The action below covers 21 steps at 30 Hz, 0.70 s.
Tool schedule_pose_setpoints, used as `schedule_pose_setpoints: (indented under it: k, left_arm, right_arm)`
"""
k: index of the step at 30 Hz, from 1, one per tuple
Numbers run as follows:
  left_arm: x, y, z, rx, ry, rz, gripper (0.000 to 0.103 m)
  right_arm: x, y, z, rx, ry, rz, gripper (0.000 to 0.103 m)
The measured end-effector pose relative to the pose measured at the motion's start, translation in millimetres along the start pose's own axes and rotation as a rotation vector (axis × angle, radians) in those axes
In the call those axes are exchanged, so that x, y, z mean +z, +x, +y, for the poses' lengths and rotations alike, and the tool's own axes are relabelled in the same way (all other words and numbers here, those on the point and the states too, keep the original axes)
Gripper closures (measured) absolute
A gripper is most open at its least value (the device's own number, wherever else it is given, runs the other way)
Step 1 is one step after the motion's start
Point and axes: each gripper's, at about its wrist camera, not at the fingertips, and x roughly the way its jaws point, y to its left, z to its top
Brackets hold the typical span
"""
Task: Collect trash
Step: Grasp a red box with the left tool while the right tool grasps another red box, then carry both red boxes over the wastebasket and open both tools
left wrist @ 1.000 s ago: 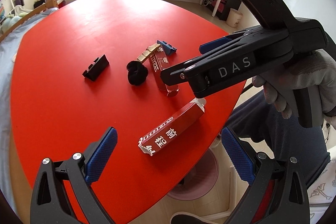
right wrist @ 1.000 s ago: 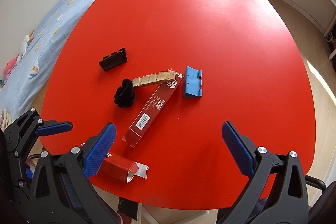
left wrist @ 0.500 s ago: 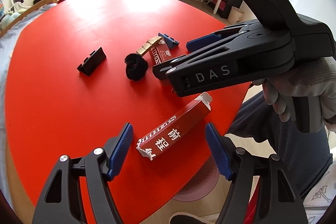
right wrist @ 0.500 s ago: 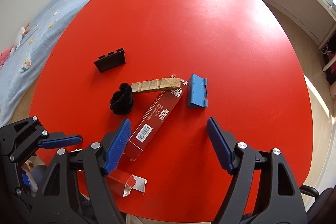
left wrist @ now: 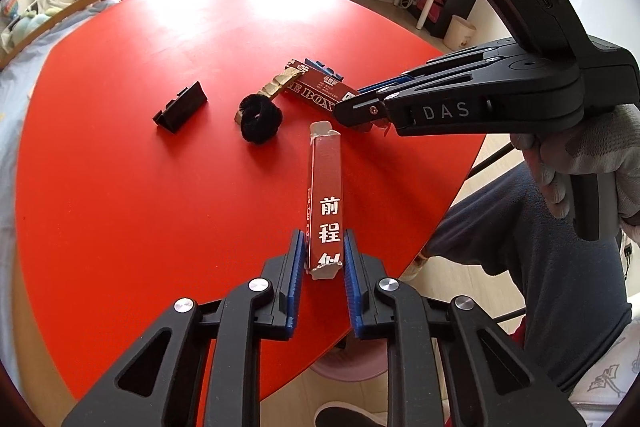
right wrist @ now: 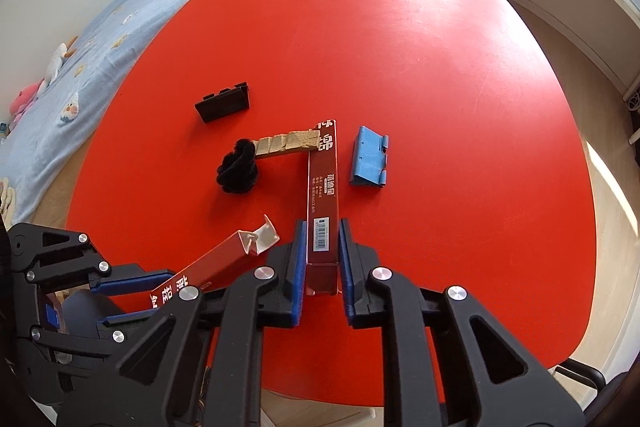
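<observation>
On the red table [left wrist: 120, 167], my left gripper [left wrist: 322, 251] has its jaws closing on the near end of a red carton [left wrist: 325, 203] with white characters, and the pads press its sides. My right gripper [right wrist: 322, 251] has its jaws closing on the near end of a long dark red box [right wrist: 323, 187] with a barcode, pads touching both sides. In the left wrist view the right gripper [left wrist: 360, 109] comes in from the right onto that box [left wrist: 316, 91]. In the right wrist view the left gripper [right wrist: 132, 295] holds the carton [right wrist: 216, 263] at lower left.
A black scrunchie [right wrist: 238, 169], a tan cardboard strip [right wrist: 286, 143], a blue plastic piece [right wrist: 370, 157] and a black plastic piece [right wrist: 224, 101] lie mid-table. A bed [right wrist: 80, 39] runs along the left. A pink bin [left wrist: 348, 367] sits under the near table edge.
Both grippers went from wide open to shut. The left took hold of the red carton, which now points straight away from it. The right took hold of the long box.
</observation>
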Motion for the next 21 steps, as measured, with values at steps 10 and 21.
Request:
schedule_pose_setpoints:
  k: [10,21]
  left_arm:
    - [-2.8,-15.1,-0.4,-0.002,-0.074,-0.042,0.089]
    - [-4.6,-42.1,-6.8,0.025,-0.138,-0.078,0.089]
  right_arm:
    - [-6.4,-22.2,-7.0,0.026,0.002,-0.049,0.089]
    - [-19.0,-52.6,-8.2,0.035,-0.024,-0.085,0.089]
